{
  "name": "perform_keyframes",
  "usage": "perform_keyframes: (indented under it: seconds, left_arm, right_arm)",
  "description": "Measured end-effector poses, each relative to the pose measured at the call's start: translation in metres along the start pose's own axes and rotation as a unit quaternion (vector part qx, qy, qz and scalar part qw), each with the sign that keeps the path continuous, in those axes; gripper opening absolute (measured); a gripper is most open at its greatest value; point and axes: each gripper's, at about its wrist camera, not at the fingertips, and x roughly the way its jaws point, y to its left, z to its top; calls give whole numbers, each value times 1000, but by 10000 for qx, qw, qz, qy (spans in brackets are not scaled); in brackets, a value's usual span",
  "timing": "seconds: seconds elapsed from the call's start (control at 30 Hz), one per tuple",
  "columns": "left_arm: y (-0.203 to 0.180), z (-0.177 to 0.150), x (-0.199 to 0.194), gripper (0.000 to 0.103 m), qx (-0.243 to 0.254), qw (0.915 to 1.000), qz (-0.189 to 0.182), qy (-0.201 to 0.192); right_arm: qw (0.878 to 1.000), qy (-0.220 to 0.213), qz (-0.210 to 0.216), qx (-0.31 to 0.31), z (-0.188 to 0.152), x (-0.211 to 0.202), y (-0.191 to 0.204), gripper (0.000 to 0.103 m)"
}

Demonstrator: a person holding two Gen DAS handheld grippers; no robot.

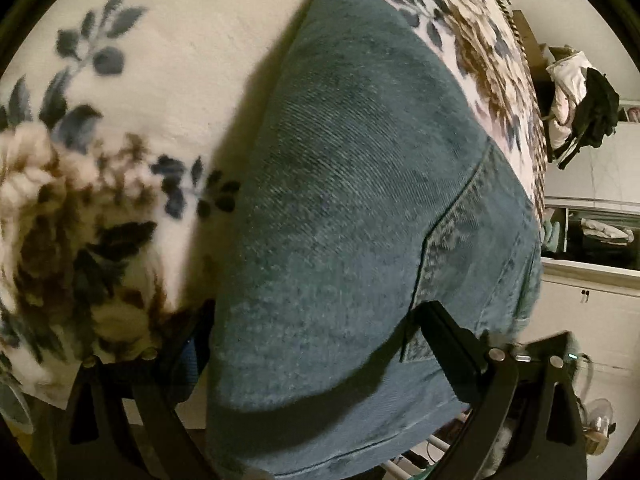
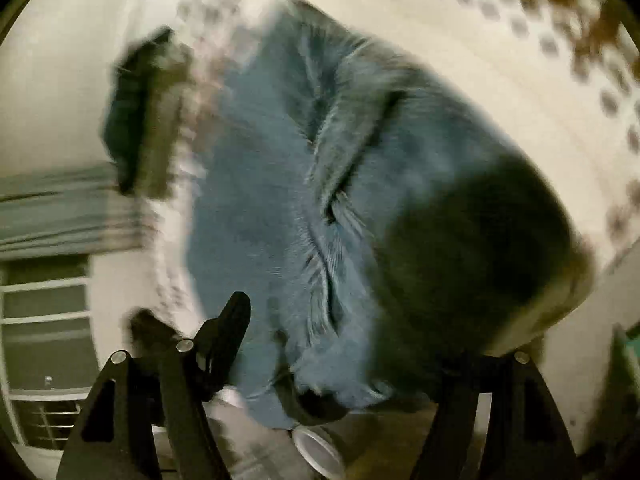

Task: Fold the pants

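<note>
Blue denim pants lie lengthwise on a floral blanket on a bed, one end hanging over the near edge. My left gripper straddles that end: one finger lies on top of the denim near a seam, the other is beside and partly under the cloth. In the blurred right wrist view the pants are bunched with folds. My right gripper has the cloth between its fingers; the right finger is hidden under denim.
A clothes-draped chair or rack and white cupboards stand beyond the bed's right side. In the right wrist view a dark garment lies on the blanket, and a white round object sits below the bed edge.
</note>
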Motion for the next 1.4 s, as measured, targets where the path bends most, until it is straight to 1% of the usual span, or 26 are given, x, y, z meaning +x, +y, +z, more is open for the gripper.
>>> perform_keyframes:
  seconds: [0.03,0.1,0.17,0.2,0.23,0.27,0.3,0.33,0.37,0.4,0.43,0.47,0.5,0.57,0.63,0.7,0.8,0.93,1.1,1.2,1.27,1.37,1.4]
  left_arm:
    - [0,0,1,100,-5,10000,2,-9]
    - [2,0,0,100,-37,10000,-24,-21]
    - [2,-1,-1,99,-45,9999,-86,-49]
    - [1,-1,-1,97,-25,9999,-86,-52]
    - [0,-2,-4,91,2,9999,-101,-94]
    - [0,-3,-6,83,13,9998,-110,-150]
    - [-1,-5,-8,79,8,9998,-91,-193]
    - [-1,-6,-8,72,0,9997,-102,-235]
    - [2,-8,-10,64,-10,9995,-111,-289]
    - [3,-10,-13,60,-32,9993,-131,-339]
    - [5,-11,-15,50,-52,9992,-136,-376]
    - [7,-12,-18,43,-56,9990,-170,-419]
    - [6,-13,-21,39,-30,9987,-172,-469]
    - [-1,-16,-27,26,142,9984,-111,-529]
    - [-11,-19,-32,21,315,9977,-36,-593]
    - [-22,-22,-42,19,423,9967,27,-691]
    - [-35,-24,-59,18,474,9953,44,-844]
    - [-54,-27,-89,18,489,9935,60,-1029]
    - [-82,-20,-138,18,507,9906,28,-1270]
    - [-99,-6,-166,18,561,9876,-46,-1463]
    - [-111,10,-187,18,615,9851,-76,-1606]
    - [-124,42,-215,18,690,9809,-145,-1814]
    - [-129,58,-225,18,705,9795,-182,-1881]
  right_arm:
    - [9999,-37,140,-38,0,1,-2,76]
    - [9994,78,307,-139,1,1,1,78]
    - [9979,164,613,-125,-1,-1,6,78]
    - [9968,199,758,-164,-4,-1,9,78]
    - [9960,228,825,-252,-6,-1,12,78]
    - [9965,259,695,-382,-7,1,13,77]
    - [9971,396,453,-468,-7,8,11,77]
    - [9970,456,402,-477,-2,14,9,77]
    - [9971,409,485,-411,0,17,7,77]
    - [9971,402,564,-307,2,18,8,77]
    - [9974,367,558,-286,2,18,11,76]
    - [9978,292,495,-319,1,16,12,64]
    - [9984,211,379,-356,-2,14,14,54]
    - [9985,81,396,-359,-8,8,16,44]
    - [9985,-28,361,-411,-13,0,23,40]
    - [9982,-132,304,-492,-18,-12,34,38]
    - [9973,-216,280,-639,-17,-35,47,36]
    - [9956,-215,293,-861,-12,-59,83,35]
    - [9918,-165,418,-1195,0,-85,145,35]
    - [9878,-250,527,-1443,12,-105,189,35]
    - [9856,-321,576,-1557,21,-113,216,35]
    - [9817,-489,664,-1714,44,-117,269,35]
    - [9807,-533,680,-1751,51,-115,283,35]
